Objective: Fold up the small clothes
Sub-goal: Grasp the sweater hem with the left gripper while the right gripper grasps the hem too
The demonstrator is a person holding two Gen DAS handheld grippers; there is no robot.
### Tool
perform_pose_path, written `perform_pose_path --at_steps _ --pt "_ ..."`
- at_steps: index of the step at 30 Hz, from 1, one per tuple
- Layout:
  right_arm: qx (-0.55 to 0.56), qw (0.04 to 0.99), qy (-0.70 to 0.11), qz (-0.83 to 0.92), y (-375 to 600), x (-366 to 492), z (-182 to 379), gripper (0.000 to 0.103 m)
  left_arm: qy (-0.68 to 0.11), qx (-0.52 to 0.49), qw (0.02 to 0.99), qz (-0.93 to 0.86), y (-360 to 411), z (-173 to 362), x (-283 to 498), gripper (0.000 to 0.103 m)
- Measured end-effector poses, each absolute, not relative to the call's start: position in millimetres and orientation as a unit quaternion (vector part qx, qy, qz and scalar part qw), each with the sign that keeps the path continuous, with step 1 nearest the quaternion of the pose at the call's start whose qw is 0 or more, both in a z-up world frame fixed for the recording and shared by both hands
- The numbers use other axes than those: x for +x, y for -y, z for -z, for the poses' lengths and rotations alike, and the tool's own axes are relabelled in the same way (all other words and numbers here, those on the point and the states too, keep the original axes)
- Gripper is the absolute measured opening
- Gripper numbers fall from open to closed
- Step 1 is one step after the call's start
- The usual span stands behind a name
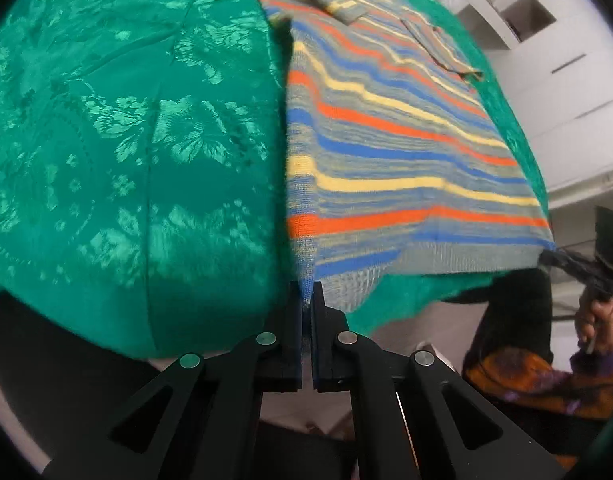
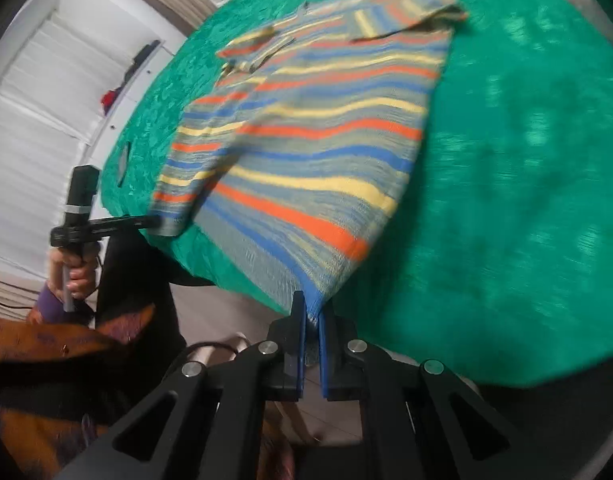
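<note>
A small knitted garment striped in orange, blue, yellow and grey-green (image 1: 390,148) is spread over a green floral-patterned damask tablecloth (image 1: 126,140), with its lower hem drawn to the near edge of the table. The bands of colour run across the body, and the knit shows a mottled grey-green ground between them. At the far end a short sleeve (image 2: 402,16) is seen folded in over the body, and the collar area is bunched; details there are blurred. The lower hem is lifted slightly off the cloth between its two corners.

The left gripper (image 1: 306,300) is pressed together on one hem corner, a point of blue-edged knit being pinched between its black fingers. The right gripper (image 2: 312,312) is likewise clamped on the opposite hem corner, the fabric being caught between blue-faced pads. In each wrist view the other gripper is seen at the far corner, held by a hand (image 2: 76,268) with a purple cuff. White cabinet fronts (image 1: 566,72) are visible beyond the table.
</note>
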State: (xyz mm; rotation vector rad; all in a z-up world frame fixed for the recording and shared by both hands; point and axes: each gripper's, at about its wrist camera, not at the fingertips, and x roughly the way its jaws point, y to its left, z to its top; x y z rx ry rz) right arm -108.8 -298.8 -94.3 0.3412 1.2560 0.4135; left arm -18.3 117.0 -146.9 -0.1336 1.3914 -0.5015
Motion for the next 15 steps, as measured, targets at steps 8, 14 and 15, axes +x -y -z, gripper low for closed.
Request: perform_pose_path --at_steps 8,14,15 --pt "0.128 0.753 -0.633 -0.125 304.5 -97.5 155.3 0.005 -0.657 -0.011 0.736 0.162 -108.2 173.5 -21.5 0.0" --pt "0.131 0.753 -0.638 -0.097 307.0 -90.8 176.2 0.005 -0.659 0.036 0.741 0.123 -96.0 193.5 -21.3 0.0" --pt "0.143 0.751 -0.638 -0.093 309.3 -89.3 181.1 0.005 -0.658 0.041 0.742 0.119 -94.2 196.7 -21.2 0.0"
